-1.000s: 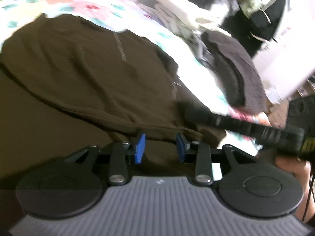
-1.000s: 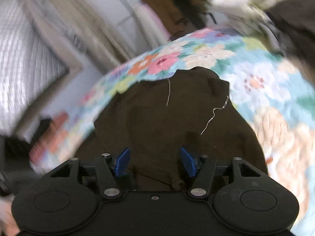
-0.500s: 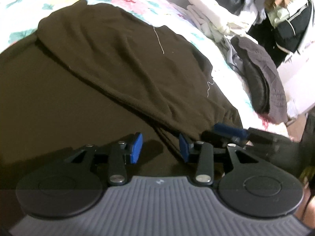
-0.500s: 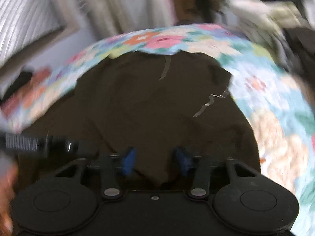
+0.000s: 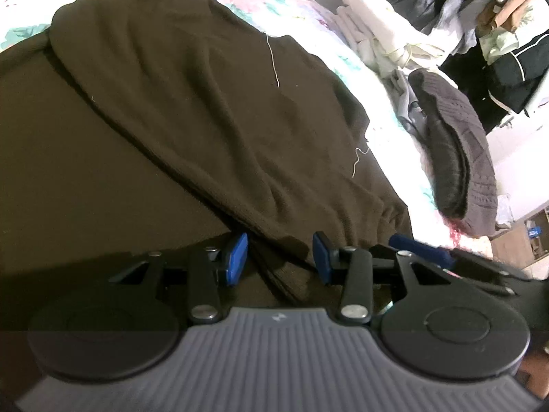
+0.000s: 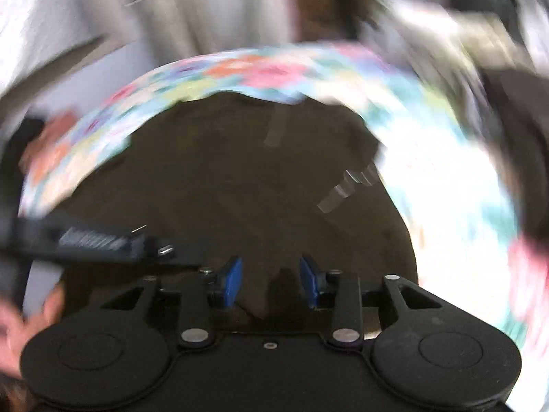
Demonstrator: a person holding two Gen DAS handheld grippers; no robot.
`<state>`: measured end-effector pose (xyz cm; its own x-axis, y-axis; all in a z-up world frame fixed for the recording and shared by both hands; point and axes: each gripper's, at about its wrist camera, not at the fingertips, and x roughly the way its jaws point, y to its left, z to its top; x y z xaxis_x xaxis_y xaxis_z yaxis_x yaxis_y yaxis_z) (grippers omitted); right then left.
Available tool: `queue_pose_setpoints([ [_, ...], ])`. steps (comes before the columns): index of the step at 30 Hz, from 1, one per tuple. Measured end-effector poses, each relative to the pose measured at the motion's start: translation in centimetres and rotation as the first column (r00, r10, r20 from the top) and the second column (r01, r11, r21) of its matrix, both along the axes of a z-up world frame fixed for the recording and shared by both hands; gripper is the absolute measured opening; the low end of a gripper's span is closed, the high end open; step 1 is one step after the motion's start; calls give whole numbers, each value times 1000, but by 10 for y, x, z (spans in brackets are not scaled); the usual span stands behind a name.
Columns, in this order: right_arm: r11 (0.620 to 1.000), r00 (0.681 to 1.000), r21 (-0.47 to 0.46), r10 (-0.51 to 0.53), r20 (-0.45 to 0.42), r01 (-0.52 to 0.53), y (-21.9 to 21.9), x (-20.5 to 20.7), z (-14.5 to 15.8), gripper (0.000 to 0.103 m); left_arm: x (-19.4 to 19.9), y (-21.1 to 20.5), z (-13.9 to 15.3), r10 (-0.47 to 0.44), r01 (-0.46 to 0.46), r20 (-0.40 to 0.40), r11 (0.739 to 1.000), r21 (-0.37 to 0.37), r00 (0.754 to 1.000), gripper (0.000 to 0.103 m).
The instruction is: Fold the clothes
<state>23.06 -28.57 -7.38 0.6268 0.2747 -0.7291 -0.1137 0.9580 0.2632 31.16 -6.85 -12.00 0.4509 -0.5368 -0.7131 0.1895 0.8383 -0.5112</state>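
A dark brown garment lies spread on a floral bedspread, with one layer folded over another. My left gripper is open, low over the garment's near folded edge, which lies between its blue pads. My right gripper is open over the same garment in a blurred view, with a fold of cloth between its pads. The right gripper also shows in the left wrist view, just right of the left one. The left gripper shows at the left of the right wrist view.
A folded grey knit garment lies on the bed's right edge. A stack of white folded clothes sits behind it. Dark bags and clutter stand at the far right.
Both grippers have moved in toward the garment's near edge and closer to each other. The right gripper's jaws have narrowed a little. The right view is swinging and blurred.
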Motion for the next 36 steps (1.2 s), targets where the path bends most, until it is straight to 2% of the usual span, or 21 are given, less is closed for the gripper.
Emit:
queue_pose_setpoints([
  [1, 998, 999, 47, -36, -40, 38, -9, 2, -8, 43, -2, -2, 1, -19, 19, 3, 1000, -16, 1000, 39],
  [3, 993, 992, 72, -92, -83, 98, -19, 4, -21, 45, -5, -6, 3, -66, 66, 12, 996, -60, 998, 39],
  [4, 990, 991, 83, -109, -82, 116, -22, 6, -25, 50, -7, -9, 4, -92, 93, 18, 992, -87, 996, 39],
  [5, 987, 992, 117, -104, -66, 112, -24, 8, -29, 60, -10, -13, 5, -107, 109, 25, 990, -87, 994, 38],
  [7, 981, 995, 165, -100, -22, 102, -27, 16, -36, 67, -13, -24, 4, -128, 129, 42, 991, -33, 991, 38],
  [9, 982, 996, 166, -93, 16, 89, -29, 26, -39, 66, -12, -29, -1, -123, 123, 25, 992, 1, 992, 38],
  [10, 983, 996, 164, -87, 22, 82, -29, 32, -38, 65, -11, -28, -4, -115, 115, 15, 993, -4, 993, 38],
  [12, 992, 996, 112, -72, 56, 65, -25, 35, -36, 22, -11, -24, -8, -92, 92, -1, 995, -27, 996, 37],
  [13, 994, 995, 89, -64, 74, 57, -24, 36, -35, 11, -12, -22, -8, -81, 81, -7, 996, -38, 997, 37],
  [16, 990, 980, 119, -91, 178, 70, -27, 14, -19, 10, -15, -16, -8, -66, 65, -19, 997, -50, 998, 37],
  [20, 981, 948, 72, -195, 253, 182, -23, -15, 2, 10, -22, -8, -5, -59, 59, -28, 998, -28, 998, 37],
  [22, 977, 953, 42, -215, 214, 211, -21, -15, -3, 10, -23, -6, -7, -55, 55, -28, 998, -11, 998, 37],
  [25, 971, 964, 60, -236, 124, 230, -22, -3, -17, 17, -25, 3, -7, -38, 37, -49, 999, -31, 998, 37],
  [27, 956, 954, 87, -288, 88, 281, -26, -2, -19, 18, -28, 10, -4, -25, 23, -58, 999, -37, 998, 39],
  [29, 956, 948, 42, -294, 123, 291, -22, -12, -15, 34, -34, 20, 3, -13, 13, -45, 1000, -7, 999, 41],
  [30, 964, 956, -13, -262, 132, 266, -17, -14, -15, 41, -37, 24, 6, -9, 9, -37, 1000, 14, 999, 41],
  [31, 971, 972, -86, -212, 104, 221, -10, -12, -18, 59, -41, 31, 7, -2, 4, -31, 999, 51, 1000, 41],
  [32, 976, 987, -146, -154, 52, 160, -4, -9, -25, 63, -44, 37, 9, 5, -2, -26, 996, 87, 1000, 41],
  [33, 974, 992, -191, -118, 34, 123, 1, -9, -31, 63, -47, 44, 9, 12, -8, -31, 992, 128, 999, 41],
  [34, 971, 990, -199, -124, 67, 135, 3, -15, -32, 63, -50, 52, 10, 20, -14, -38, 988, 153, 999, 41],
  [36, 971, 984, -173, -146, 97, 162, 3, -26, -27, 63, -56, 71, 12, 35, -26, -48, 983, 181, 998, 41],
])
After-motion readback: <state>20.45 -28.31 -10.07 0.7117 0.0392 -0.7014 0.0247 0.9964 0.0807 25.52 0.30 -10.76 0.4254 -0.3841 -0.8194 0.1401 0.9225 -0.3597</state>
